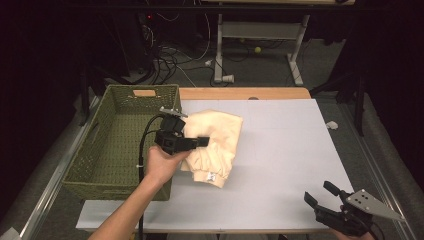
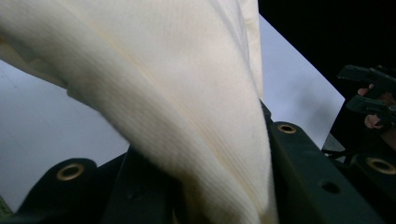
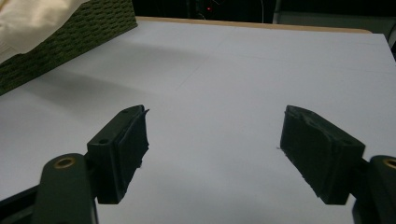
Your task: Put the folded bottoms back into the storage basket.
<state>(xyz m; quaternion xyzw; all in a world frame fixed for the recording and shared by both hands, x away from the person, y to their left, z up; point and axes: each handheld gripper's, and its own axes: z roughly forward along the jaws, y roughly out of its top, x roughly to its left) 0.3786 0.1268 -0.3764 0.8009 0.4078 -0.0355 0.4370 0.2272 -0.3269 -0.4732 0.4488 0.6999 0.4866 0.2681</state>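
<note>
A cream-coloured folded cloth [image 1: 218,142] with a small label near its front edge lies on the white table top [image 1: 280,150], just right of a green woven basket [image 1: 115,145]. My left gripper [image 1: 202,141] points right and is shut on the cloth's left part. In the left gripper view the ribbed cloth [image 2: 177,93] runs down between the black jaws of that gripper [image 2: 219,186]. My right gripper [image 1: 320,192] rests at the table's front right corner, open. Its fingers [image 3: 123,149] stand wide apart over bare table, with nothing between them.
The basket [image 3: 70,37] is deep, has a handle cut-out in its far wall and looks empty. A wooden table edge [image 1: 245,93] runs behind the white top. Beyond it, desk legs and cables stand on the dark floor. The right gripper [image 2: 369,93] appears at the far right of the left gripper view.
</note>
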